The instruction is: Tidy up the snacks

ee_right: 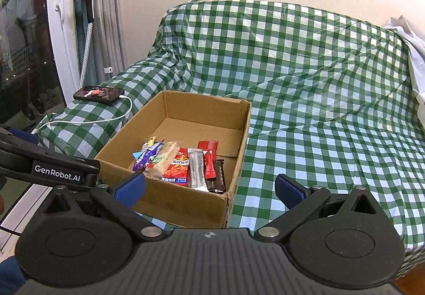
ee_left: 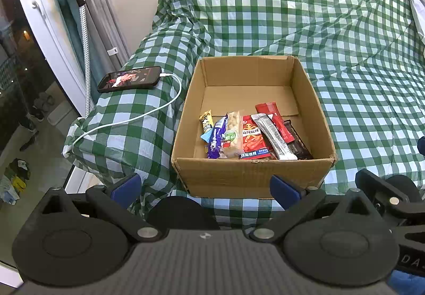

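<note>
With the snack packets lined side by side at the near end of the cardboard box, both the left gripper and right gripper hover spread and empty, apparently finished.

On the side of my left tool I read the white words "GenRobot.AI". The letters "DA" stand on a black part of my right tool. The snack packets carry Chinese print too small to read.
</note>
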